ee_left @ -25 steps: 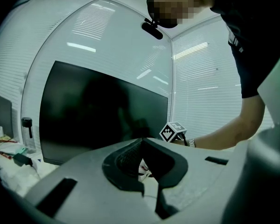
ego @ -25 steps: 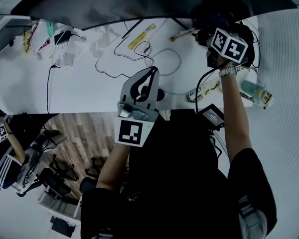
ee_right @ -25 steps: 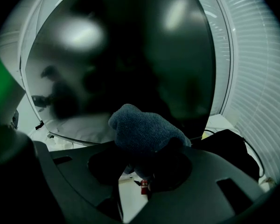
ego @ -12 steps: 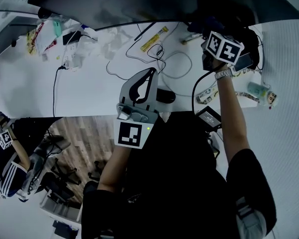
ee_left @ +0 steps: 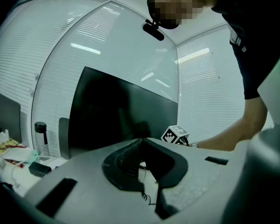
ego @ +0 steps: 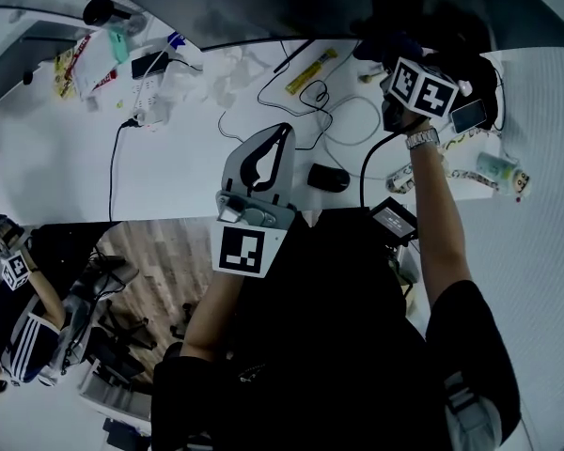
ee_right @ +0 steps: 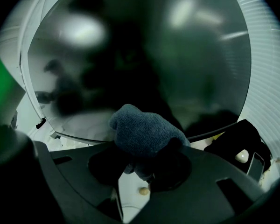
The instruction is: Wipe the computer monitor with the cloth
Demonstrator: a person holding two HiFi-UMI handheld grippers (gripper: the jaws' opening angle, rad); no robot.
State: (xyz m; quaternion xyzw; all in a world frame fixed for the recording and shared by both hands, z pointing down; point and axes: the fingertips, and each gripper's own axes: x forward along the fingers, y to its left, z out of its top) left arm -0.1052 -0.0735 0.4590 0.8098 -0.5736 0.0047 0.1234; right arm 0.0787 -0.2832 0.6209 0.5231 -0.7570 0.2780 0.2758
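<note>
Cloth [ee_right: 144,132] is clamped in the right hand-held gripper [ee_right: 147,164]; press it flat on the monitor [ee_right: 144,55], stroking evenly; left hand-held gripper [ee_left: 141,141] is closed, empty

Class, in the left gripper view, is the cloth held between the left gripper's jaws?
No, the left gripper has its jaws together with nothing between them; the cloth sits in the right gripper.

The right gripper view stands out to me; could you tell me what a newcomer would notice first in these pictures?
The big dark monitor fills the right gripper view, and a blue-grey cloth sits bunched in the right gripper's fingers just in front of it. In the head view the left gripper hovers shut and empty above a white desk strewn with cables.
</note>
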